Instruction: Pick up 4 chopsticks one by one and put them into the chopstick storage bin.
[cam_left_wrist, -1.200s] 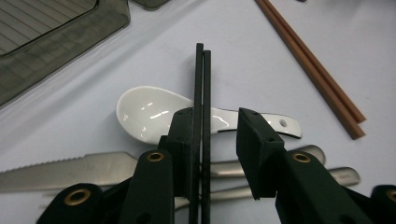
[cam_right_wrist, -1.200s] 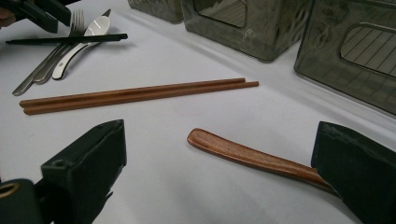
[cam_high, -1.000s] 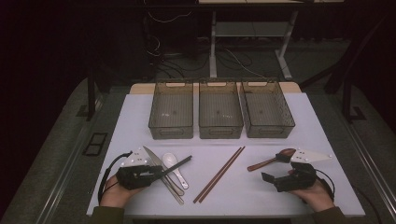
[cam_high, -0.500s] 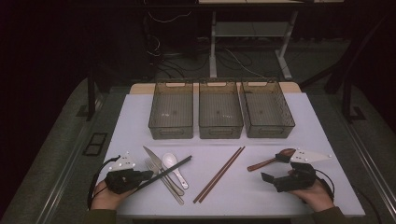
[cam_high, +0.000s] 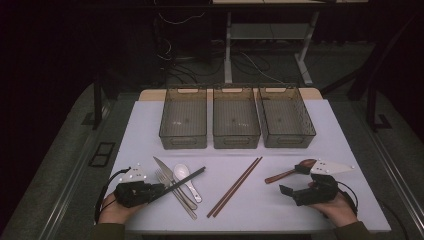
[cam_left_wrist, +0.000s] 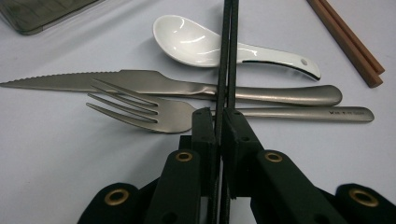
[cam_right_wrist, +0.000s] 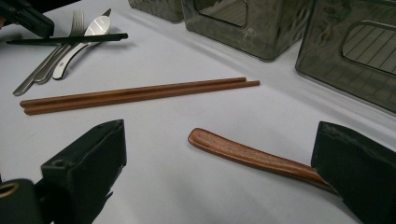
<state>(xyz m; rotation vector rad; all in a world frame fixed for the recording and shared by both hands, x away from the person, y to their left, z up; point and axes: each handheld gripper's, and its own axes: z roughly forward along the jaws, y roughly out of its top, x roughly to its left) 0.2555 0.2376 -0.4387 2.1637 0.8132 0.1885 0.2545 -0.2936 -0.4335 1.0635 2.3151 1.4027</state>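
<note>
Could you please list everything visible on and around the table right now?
bins: three, smoky clear, side by side at the table's far edge
black chopsticks: one pair, clamped in the left tongs, lying across the cutlery
knife: one, steel, front left
fork: one, steel, beside the knife
white spoon: one, beside the knife
brown chopsticks: one pair, front centre
wooden spoon: one, brown, front right
table: one, white
left tongs: black, shut
right tongs: black, open
hands: two, at the near edge
</note>
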